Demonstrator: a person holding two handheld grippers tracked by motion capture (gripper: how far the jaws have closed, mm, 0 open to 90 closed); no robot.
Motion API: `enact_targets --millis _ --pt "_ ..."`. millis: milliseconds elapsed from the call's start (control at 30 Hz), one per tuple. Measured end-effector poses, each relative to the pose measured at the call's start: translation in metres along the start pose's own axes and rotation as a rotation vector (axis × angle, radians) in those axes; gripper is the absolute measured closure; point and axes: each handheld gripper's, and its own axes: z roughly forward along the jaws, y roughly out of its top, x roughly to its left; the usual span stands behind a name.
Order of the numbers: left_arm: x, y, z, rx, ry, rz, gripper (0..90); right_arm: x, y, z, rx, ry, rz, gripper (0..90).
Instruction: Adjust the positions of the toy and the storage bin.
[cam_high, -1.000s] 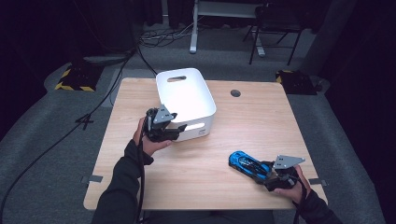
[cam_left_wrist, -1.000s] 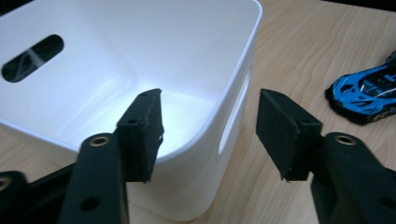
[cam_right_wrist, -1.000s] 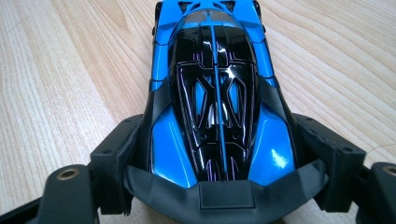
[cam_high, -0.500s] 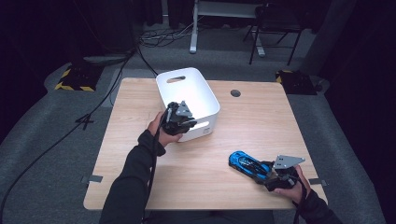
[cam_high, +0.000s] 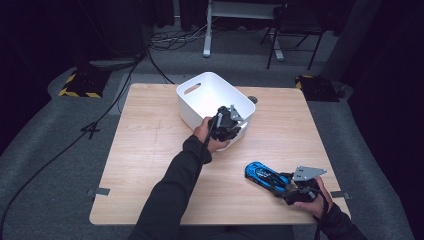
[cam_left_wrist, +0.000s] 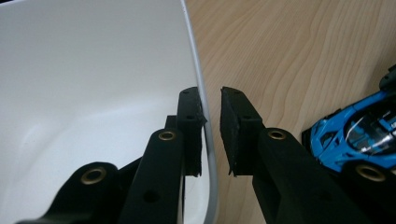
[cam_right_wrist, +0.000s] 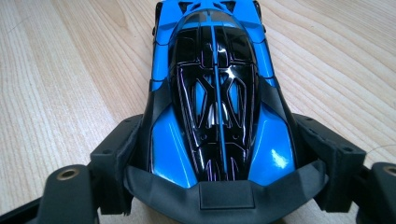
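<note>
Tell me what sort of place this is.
Probably a lab or studio set up for recording: a lone wooden table on grey carpet, dark surroundings, cables across the floor, and yellow-black striped floor blocks beside it.

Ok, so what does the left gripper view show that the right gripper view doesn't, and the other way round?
Left gripper view: the white bin, with its wall pinched between the left tongs. Right gripper view: the right tongs clamped on the sides of the blue toy car, seen close up along its roof. Shared: that car and the wooden table.
</note>
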Motion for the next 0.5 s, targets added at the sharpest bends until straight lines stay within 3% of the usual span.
enact_targets --millis 200,500 --pt "-0.018 0.022 0.020 -0.008 0.036 -0.024 75.0 0.000 0.000 0.000 0.000 0.000 0.001 24.1" --pt "-0.041 0.050 0.046 -0.020 -0.003 -0.054 75.2 0.000 0.000 0.000 -0.001 0.000 0.004 24.0"
